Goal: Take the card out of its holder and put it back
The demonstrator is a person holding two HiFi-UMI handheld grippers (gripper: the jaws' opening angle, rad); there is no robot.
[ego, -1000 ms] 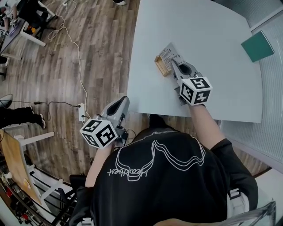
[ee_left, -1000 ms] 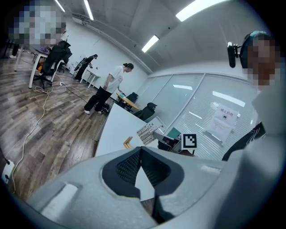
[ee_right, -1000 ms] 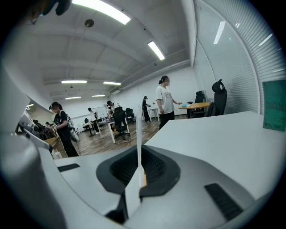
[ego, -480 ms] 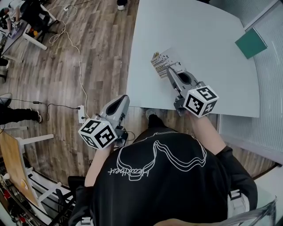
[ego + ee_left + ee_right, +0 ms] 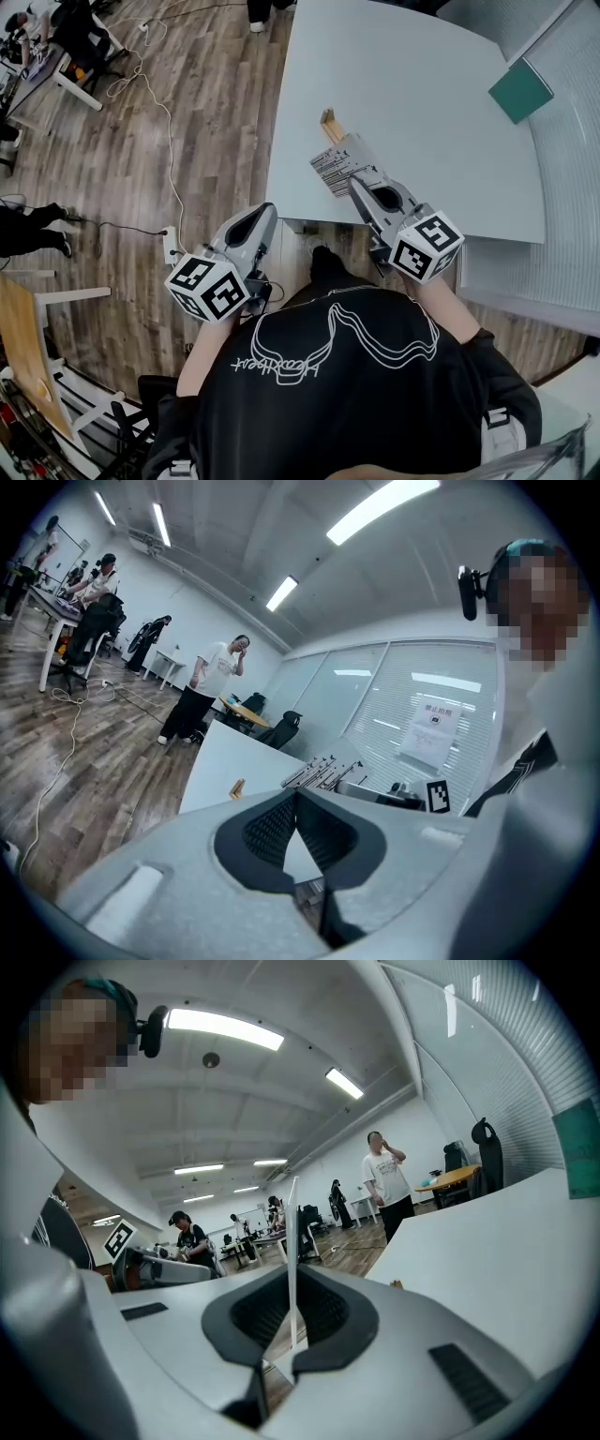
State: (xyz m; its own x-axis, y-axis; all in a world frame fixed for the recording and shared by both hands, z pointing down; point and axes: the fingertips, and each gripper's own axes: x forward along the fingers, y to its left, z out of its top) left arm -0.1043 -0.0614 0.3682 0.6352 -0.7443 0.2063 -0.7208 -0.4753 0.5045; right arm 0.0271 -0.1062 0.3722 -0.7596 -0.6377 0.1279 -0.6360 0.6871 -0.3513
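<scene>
Nothing legible here.
The card carries print too small to read; the notice on the glass wall and the shirt script are illegible.

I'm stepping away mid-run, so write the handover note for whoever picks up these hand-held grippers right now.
Right hand-held gripper: shut on the card, pinching its near edge and holding it clear of the holder.
Left hand-held gripper: shut, nothing between its jaws, held off the table over the floor.
Wooden holder: on the white table near its left edge, just beyond the card, with no card in it.
Done: card taken out.
Left: bring the card back over the holder, seat it in the slot, then release.
</scene>
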